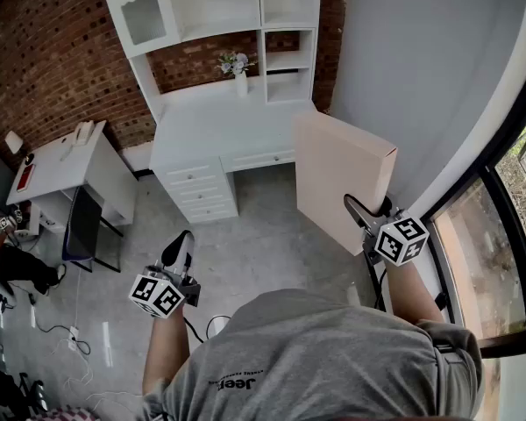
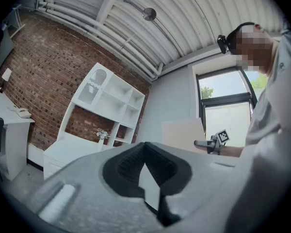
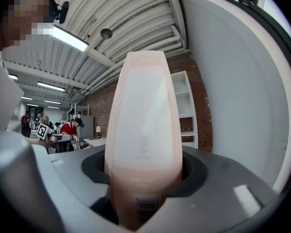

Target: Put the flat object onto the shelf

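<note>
The flat object is a beige cardboard box (image 1: 342, 178), held upright on its edge at the right of the head view. My right gripper (image 1: 368, 213) is shut on its lower near edge. In the right gripper view the box (image 3: 143, 140) rises straight up from between the jaws and fills the centre. The white shelf unit (image 1: 237, 7) stands against the brick wall ahead, over a white desk; it also shows as the shelf unit (image 2: 111, 101) in the left gripper view. My left gripper (image 1: 180, 248) hangs low at the left over the floor, its jaws together with nothing between them.
A white desk with drawers (image 1: 210, 139) sits under the shelf unit, with a vase of flowers (image 1: 237, 68) on it. A smaller desk (image 1: 61, 160) and black chair (image 1: 83, 226) stand at the left. Cables (image 1: 70, 336) lie on the floor. A large window (image 1: 508, 235) runs along the right.
</note>
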Demonstrator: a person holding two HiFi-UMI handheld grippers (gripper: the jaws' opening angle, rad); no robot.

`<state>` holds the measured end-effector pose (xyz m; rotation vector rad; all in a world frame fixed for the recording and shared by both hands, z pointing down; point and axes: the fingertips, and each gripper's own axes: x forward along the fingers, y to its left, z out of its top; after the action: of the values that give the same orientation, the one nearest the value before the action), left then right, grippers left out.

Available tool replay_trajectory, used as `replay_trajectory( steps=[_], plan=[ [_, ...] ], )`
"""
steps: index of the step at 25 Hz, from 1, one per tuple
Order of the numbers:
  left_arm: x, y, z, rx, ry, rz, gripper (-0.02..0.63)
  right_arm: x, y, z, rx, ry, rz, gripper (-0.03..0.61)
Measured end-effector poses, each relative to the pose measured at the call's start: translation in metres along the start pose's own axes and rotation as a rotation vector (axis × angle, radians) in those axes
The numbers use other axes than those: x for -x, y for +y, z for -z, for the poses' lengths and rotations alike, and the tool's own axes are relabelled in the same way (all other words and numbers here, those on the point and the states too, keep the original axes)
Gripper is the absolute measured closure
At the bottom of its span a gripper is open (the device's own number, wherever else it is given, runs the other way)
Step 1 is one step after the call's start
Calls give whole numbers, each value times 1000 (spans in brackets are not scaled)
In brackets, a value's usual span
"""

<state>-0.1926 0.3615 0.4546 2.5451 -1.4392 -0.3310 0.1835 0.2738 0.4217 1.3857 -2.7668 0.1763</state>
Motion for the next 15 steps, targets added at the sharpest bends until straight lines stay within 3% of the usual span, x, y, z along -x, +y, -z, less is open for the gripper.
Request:
replay_trajectory(
  steps=[15],
  plan=[
    [-8,-1,-2,-20,15,-11,614,0,-13,-5,-36,-19,4,293]
  ],
)
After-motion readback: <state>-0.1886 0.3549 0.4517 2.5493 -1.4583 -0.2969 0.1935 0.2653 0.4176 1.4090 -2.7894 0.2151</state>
